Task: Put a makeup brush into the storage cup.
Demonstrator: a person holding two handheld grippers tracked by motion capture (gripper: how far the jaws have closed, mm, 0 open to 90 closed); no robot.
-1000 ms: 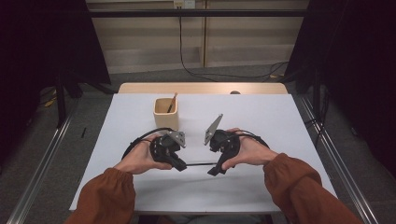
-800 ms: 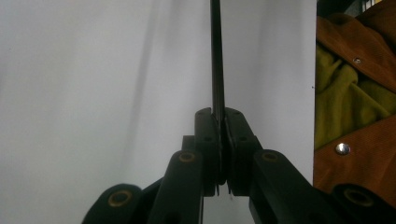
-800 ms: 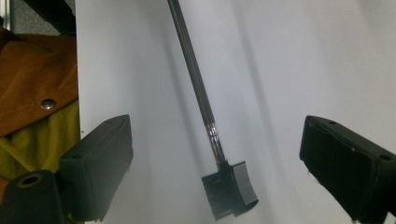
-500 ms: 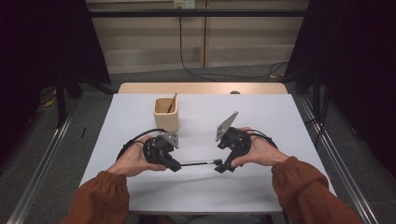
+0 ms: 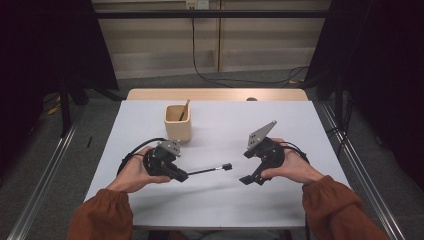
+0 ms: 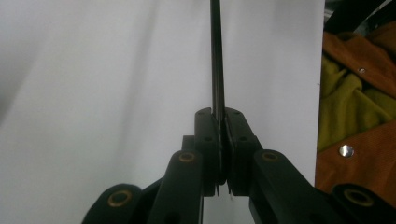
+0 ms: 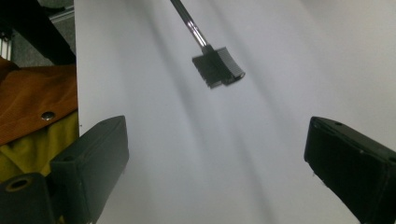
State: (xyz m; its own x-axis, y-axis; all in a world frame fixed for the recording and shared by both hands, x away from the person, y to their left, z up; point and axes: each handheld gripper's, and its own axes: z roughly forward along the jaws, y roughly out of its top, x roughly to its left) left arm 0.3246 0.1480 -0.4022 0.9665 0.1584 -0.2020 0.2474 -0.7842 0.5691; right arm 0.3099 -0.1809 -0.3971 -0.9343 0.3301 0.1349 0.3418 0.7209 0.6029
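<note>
High view shows the left gripper [image 5: 179, 174] clamping a small brush [image 5: 207, 170] above the table [image 5: 300, 120], the right gripper [image 5: 248, 168] spread open beside it, and the wooden cup [image 5: 177, 122] likely awaiting the brush.

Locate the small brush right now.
In the high view the brush is clamped in the left gripper, held out toward table centre, its head short of the open right gripper, in front of the wooden cup.

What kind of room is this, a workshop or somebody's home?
Probably a lab or recording room: a bare white table fenced by metal rails, dark curtains at both sides, and cables across the floor.
</note>
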